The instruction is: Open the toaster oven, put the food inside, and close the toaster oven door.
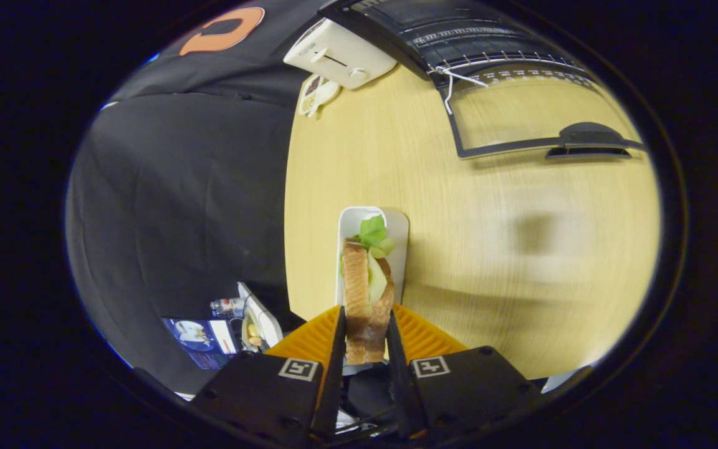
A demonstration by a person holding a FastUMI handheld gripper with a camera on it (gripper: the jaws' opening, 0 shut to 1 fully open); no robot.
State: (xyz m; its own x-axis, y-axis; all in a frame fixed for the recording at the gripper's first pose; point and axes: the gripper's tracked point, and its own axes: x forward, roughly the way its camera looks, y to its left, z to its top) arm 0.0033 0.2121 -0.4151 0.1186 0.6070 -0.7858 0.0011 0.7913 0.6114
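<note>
bare table (459, 249) ahead, open oven door (521, 118) beyond (toaster (340, 56) beside it)

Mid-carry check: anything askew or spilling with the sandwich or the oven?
Nothing spilled. The gripper has its jaws shut on the sandwich, lettuce poking out beyond them over the white plate. The toaster oven door lies open.

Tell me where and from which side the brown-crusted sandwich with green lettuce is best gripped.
Across its two flat bread faces, near the crust end. The brown-crusted sandwich with green lettuce stands on edge above the white rectangular plate, filling facing out, so fingers pressing from either side keep the layers together. The gripper is shut on it that way, on the light wooden table.
</note>
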